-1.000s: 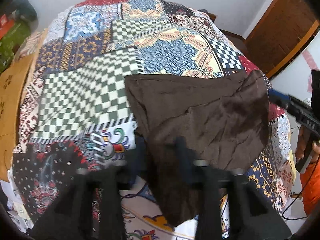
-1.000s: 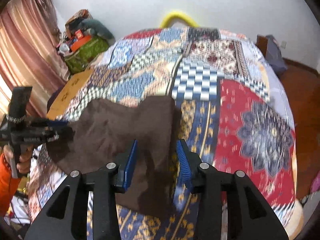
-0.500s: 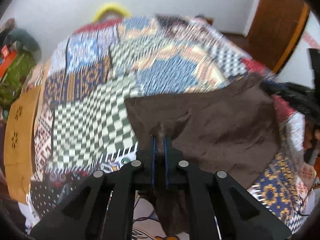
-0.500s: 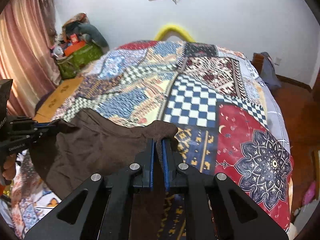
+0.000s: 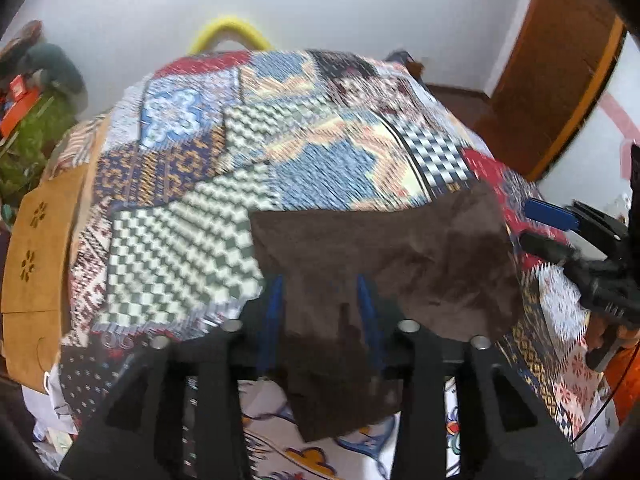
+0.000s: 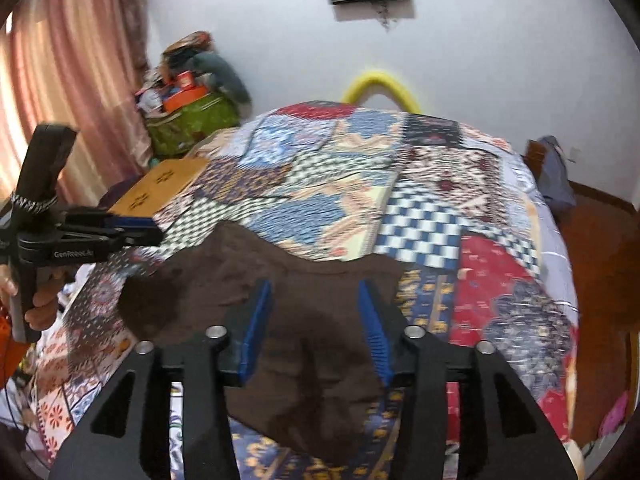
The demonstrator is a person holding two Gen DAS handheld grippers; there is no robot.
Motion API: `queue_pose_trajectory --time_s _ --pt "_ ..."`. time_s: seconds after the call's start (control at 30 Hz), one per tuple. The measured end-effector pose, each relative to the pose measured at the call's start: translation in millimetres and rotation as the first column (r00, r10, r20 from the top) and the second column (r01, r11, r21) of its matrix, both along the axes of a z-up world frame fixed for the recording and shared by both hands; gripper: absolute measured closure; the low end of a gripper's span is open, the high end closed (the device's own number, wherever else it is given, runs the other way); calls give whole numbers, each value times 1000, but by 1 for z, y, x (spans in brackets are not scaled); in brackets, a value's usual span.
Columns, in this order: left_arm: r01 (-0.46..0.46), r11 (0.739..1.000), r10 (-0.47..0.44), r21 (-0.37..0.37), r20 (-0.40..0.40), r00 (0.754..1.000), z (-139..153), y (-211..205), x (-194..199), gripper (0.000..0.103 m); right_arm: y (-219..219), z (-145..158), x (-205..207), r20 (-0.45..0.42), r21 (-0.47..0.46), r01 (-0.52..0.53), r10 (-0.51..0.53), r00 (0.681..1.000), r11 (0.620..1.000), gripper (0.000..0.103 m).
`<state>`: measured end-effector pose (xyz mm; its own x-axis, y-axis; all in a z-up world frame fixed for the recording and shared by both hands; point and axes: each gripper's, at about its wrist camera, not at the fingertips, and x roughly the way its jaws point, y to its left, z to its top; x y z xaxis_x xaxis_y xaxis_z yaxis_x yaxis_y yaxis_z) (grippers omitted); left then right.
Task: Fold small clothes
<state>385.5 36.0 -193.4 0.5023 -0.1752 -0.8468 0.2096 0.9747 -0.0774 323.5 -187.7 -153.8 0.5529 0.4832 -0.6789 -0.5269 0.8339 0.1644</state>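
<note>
A dark brown garment (image 5: pixel 400 248) (image 6: pixel 192 288) lies flat on the patchwork quilt (image 5: pixel 180 240) (image 6: pixel 440 200) of a bed. My left gripper (image 5: pixel 318 284) hovers over its near left part. Its jaws are opening, with cloth below the gap and no pad pressing on it. My right gripper (image 6: pixel 313 288) hangs above the garment's near right part, jaws also opening and nothing pinched. Each gripper shows in the other's view: the right gripper (image 5: pixel 548 228) at the garment's right edge, the left gripper (image 6: pixel 136 232) at its left corner, held by a hand (image 6: pixel 36 300).
A tan board (image 5: pixel 36 260) (image 6: pixel 160 184) lies along the bed's left side, and a green bag (image 6: pixel 188 120) heaped with things stands beyond it. A yellow arch (image 5: pixel 228 28) rises behind the bed, a wooden door (image 5: pixel 560 80) stands at the right, and a pink curtain (image 6: pixel 60 80) hangs at the left.
Half a second ago both grippers were shut on the garment's edge. Both have since opened, let the cloth go and lifted off; the garment lies on the quilt.
</note>
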Motion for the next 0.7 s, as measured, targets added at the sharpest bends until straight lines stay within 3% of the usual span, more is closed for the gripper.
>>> queue_pose_trajectory --time_s 0.07,0.17,0.27,0.43,0.57,0.7 --pt "19 1000 -19 9 -40 999 -16 -11 2 63 15 -13 -1 -10 -27 -12 12 1000 1000 43" --pt "23 999 -21 23 -107 994 -42 -19 5 63 33 -35 3 -67 -60 -38 34 997 997 43" --pt "9 998 -3 55 -112 994 -52 -14 0 63 30 -42 5 -71 -82 -23 17 997 996 43" --pt "-6 999 9 36 -80 997 -44 7 -15 63 -3 -41 10 -89 -80 48 -55 995 996 43" --pt "-53 996 58 65 -76 995 -40 27 -20 56 -30 -44 11 -127 -78 124 -133 983 989 43" --pt "-109 994 107 -13 -100 989 -40 48 -25 47 -52 -47 0 -177 -39 160 -165 970 986 43"
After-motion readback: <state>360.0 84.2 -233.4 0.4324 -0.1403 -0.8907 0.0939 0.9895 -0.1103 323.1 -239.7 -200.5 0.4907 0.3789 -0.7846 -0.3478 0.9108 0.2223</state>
